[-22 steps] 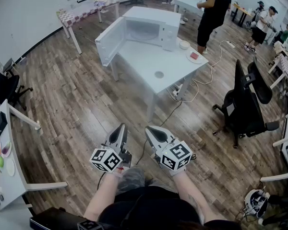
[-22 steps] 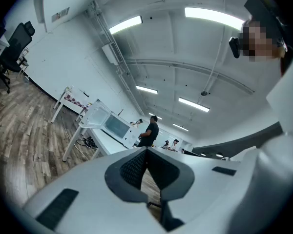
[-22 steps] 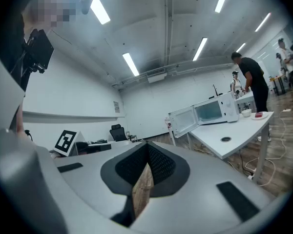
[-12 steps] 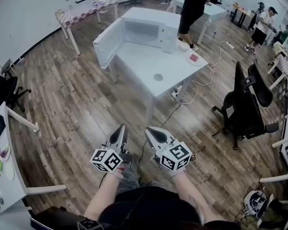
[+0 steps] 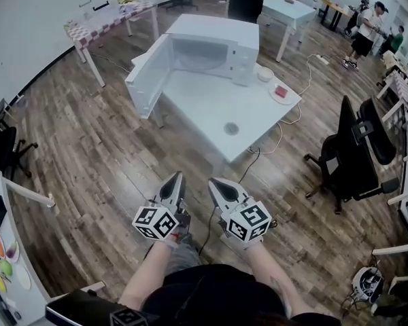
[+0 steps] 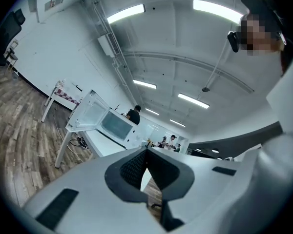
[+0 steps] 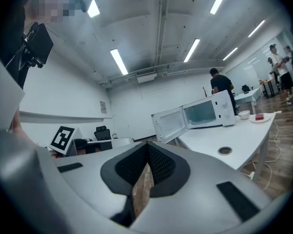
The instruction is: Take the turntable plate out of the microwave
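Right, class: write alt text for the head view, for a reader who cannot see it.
A white microwave stands with its door swung open on a white table, across a wood floor. In the foreground, the left tongs and right tongs, both shut and empty, point towards it.

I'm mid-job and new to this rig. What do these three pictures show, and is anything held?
No robot: a person holds a two-jaw gripper in each hand. The head view looks down from their head at the left gripper and right gripper. The other two pictures come from cameras riding on each gripper. Both pairs of jaws are together, holding nothing. Ahead, the white table carries the microwave with its door open, a bowl and a small plate. The turntable plate inside cannot be made out.
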Motion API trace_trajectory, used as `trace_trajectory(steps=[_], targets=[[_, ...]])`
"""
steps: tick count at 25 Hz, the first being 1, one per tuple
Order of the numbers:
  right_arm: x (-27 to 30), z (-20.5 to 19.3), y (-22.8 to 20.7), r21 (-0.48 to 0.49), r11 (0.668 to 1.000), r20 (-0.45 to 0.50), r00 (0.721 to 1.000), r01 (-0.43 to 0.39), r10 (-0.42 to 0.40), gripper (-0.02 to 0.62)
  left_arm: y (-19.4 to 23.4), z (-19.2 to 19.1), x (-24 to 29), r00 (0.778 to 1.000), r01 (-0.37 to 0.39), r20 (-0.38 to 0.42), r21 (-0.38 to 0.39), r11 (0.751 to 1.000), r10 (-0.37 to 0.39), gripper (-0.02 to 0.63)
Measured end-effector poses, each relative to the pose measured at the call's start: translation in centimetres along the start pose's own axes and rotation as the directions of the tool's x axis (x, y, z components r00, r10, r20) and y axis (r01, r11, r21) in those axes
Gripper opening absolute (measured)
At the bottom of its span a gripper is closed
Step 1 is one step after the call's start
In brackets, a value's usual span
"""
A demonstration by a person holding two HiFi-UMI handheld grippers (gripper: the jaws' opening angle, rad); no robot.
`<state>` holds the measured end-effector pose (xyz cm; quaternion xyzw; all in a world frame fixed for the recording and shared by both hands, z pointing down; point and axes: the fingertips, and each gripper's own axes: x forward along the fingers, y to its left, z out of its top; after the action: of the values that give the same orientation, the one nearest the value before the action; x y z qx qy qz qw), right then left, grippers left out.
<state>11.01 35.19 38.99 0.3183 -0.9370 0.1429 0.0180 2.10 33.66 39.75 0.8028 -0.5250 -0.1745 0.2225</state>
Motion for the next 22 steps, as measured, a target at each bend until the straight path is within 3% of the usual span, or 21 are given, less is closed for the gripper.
trace_trajectory(steps=[5, 11, 22], targets=[[6.0, 1.7, -2.9, 0.019, 0.998, 0.016, 0.998, 0.060, -0.060, 0.020, 3.5, 2.1, 5.0, 0.998, 0.047, -0.048, 0.018, 0.999, -0.046, 0.011], [11.5, 2.9, -5.3, 0.059, 0.996, 0.036, 0.997, 0.073, -0.075, 0.020, 7.6, 3.4, 9.8, 0.990, 0.095, -0.103, -0.001, 0.995, -0.095, 0.011], [18.5, 2.4, -10.3, 0.108, 0.973, 0.018, 0.979, 0.202, -0.205, 0.020, 13.4, 5.1, 15.3, 0.973, 0.165, -0.159, -0.030, 0.986, -0.167, 0.011]])
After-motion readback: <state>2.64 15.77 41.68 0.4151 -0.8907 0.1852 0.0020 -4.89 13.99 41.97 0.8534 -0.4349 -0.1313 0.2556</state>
